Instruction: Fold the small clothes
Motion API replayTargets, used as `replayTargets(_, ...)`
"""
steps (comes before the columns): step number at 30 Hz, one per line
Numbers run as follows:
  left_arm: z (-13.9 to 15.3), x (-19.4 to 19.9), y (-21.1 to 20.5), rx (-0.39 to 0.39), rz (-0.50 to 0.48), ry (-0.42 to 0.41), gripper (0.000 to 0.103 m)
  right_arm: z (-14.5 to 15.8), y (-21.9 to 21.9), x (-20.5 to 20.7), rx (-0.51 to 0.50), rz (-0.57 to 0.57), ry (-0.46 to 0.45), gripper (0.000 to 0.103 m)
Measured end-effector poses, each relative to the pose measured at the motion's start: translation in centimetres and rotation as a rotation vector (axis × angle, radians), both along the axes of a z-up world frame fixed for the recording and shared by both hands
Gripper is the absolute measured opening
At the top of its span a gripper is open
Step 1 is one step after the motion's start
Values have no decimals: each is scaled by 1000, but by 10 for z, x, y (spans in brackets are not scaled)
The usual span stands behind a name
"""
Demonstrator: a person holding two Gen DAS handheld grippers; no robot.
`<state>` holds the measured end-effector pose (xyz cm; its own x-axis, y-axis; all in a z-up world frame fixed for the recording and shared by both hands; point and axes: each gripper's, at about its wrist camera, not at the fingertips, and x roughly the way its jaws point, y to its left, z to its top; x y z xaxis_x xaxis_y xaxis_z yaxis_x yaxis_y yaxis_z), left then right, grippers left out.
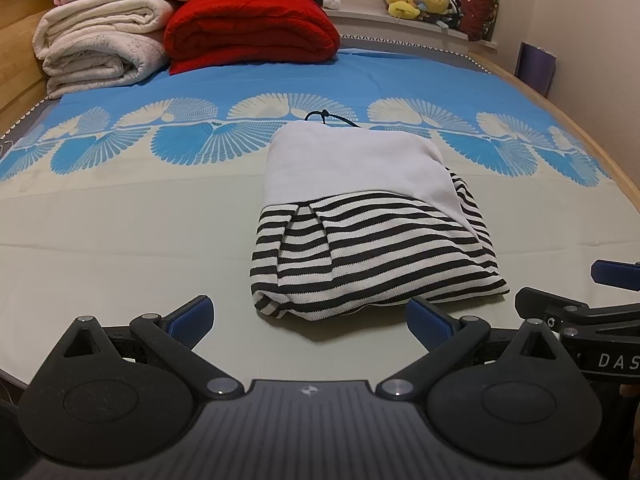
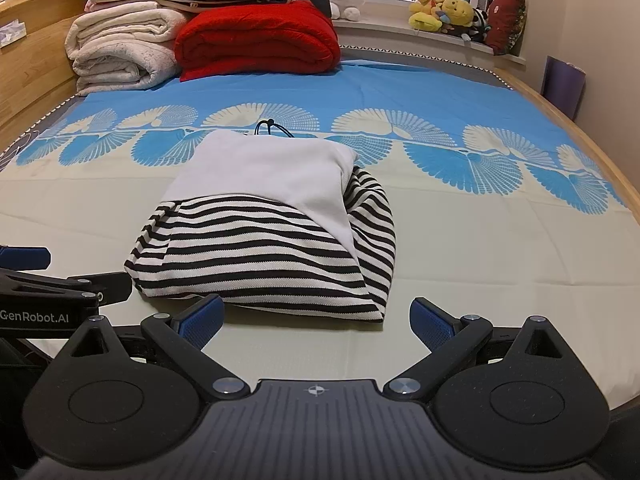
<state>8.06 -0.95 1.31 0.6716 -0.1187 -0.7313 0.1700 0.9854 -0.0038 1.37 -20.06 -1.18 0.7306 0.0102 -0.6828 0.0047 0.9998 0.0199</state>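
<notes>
One folded striped garment [image 1: 372,240], long axis running away, drawstring end far, both hand-held grippers spread

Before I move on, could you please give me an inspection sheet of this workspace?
Surface: bed sheet, cream near, blue fan print beyond.
Job's things: striped garment, folded into a bundle, white panel on top, black drawstring at its far edge.
Clutter: red quilt, white blankets stacked at the far end.
Grippers: left gripper and right gripper open, holding nothing, just short of the garment.
Cables: nothing seen.
Surroundings: plush toys on the windowsill.
</notes>
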Motion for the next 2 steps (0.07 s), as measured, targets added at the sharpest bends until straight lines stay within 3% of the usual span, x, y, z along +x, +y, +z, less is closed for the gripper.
replayTargets(2, 0, 0, 0, -1, 2, 0, 102, 0, 0, 0, 0, 0, 0, 99)
